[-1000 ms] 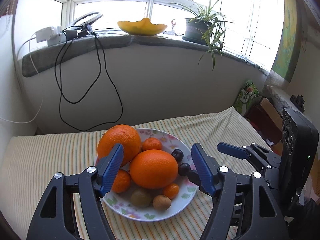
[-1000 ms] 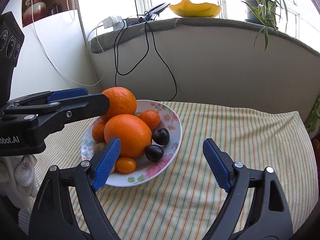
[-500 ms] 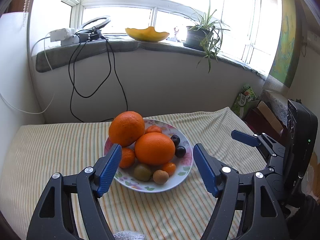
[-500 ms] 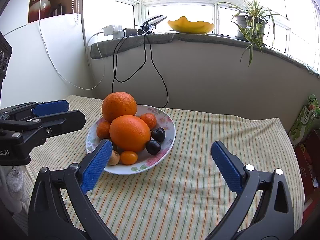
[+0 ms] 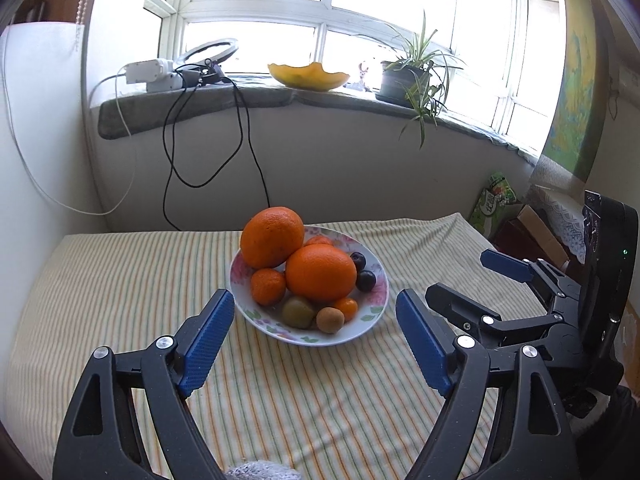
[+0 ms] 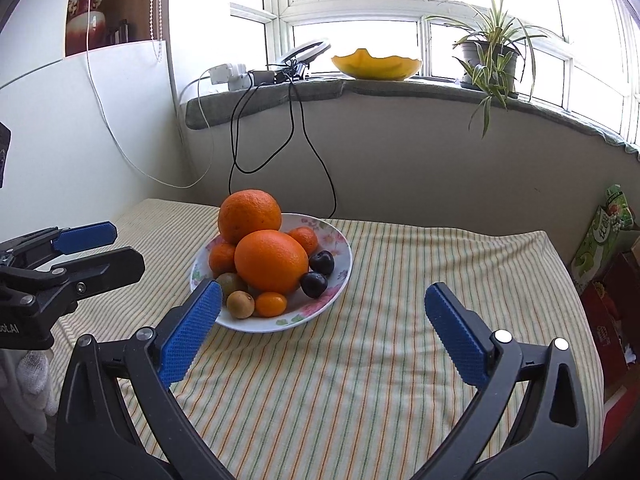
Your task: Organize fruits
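Left wrist: heaped fruit plate (image 5: 376, 280)

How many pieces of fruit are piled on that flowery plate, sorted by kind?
Large round oranges: 2
Small orange mandarins: 2
Tiny orange kumquat: 1
Dark purple plums: 2
Brown fuzzy kiwis: 2
Total: 9 visible on the floral white plate; more could be hidden behind.
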`<state>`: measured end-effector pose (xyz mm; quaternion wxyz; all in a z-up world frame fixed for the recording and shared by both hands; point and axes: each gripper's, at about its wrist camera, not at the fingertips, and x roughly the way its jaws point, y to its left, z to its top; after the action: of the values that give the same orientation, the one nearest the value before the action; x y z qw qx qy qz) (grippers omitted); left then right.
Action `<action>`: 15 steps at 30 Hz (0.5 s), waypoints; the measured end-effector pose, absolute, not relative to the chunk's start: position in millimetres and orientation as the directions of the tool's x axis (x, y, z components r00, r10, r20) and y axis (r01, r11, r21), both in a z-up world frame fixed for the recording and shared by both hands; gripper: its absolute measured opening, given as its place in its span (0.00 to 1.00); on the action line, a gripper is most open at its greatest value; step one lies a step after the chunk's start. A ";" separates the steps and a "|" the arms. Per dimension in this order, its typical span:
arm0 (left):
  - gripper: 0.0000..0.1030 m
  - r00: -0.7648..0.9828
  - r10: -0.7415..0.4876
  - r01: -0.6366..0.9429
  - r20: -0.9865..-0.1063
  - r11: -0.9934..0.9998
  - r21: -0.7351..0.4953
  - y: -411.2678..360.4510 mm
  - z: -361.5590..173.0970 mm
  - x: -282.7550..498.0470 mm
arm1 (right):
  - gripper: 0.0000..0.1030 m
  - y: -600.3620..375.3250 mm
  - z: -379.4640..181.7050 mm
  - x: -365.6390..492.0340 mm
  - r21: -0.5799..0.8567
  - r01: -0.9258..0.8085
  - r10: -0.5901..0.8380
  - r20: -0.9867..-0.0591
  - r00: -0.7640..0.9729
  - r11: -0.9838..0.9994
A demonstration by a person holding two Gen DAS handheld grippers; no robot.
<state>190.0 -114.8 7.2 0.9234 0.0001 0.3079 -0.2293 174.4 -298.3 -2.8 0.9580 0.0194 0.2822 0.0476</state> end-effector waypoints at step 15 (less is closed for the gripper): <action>0.81 0.722 -0.410 0.407 -0.558 0.903 -0.137 -106.2 8.9 178.1 | 1.00 -288.8 -1.1 166.5 0.058 -0.095 0.111 -0.535 0.837 0.994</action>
<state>178.1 -106.2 8.9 0.9279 -0.0023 0.3012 -0.2199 166.5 -288.8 -1.1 0.9584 0.0146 0.2800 0.0536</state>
